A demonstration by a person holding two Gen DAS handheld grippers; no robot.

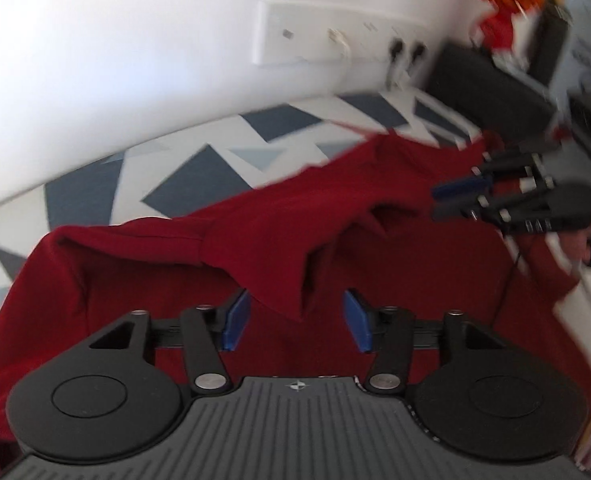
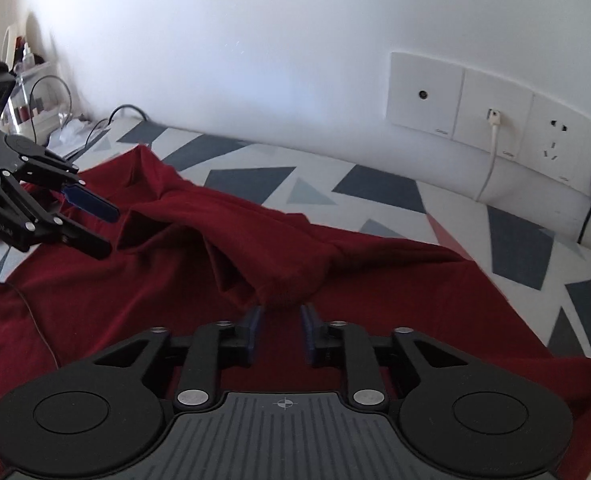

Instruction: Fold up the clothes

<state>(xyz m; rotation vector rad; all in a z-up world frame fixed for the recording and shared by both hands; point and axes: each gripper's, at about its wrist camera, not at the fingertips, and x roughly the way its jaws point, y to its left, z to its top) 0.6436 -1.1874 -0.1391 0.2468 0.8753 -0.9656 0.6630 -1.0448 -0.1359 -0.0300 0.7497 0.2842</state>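
Note:
A dark red garment [image 1: 255, 240] lies spread on a table covered in a white cloth with grey-blue triangles [image 1: 199, 168]. A folded flap of it rises in a ridge across the middle. My left gripper [image 1: 297, 326] is open, its blue pads [image 1: 235, 326] standing either side of a hanging point of the flap without closing on it. My right gripper [image 2: 281, 332] is open with a narrow gap, right behind a bunched fold of the garment [image 2: 279, 288]. The right gripper shows in the left wrist view [image 1: 447, 200], and the left gripper shows in the right wrist view [image 2: 103, 228].
A white wall with a socket panel [image 2: 491, 116] and plugged cables stands close behind the table. Black equipment [image 1: 491, 84] and red-orange items [image 1: 499, 0] are at one end. A clear organiser with small items [image 2: 31, 108] and loose cables are at the other end.

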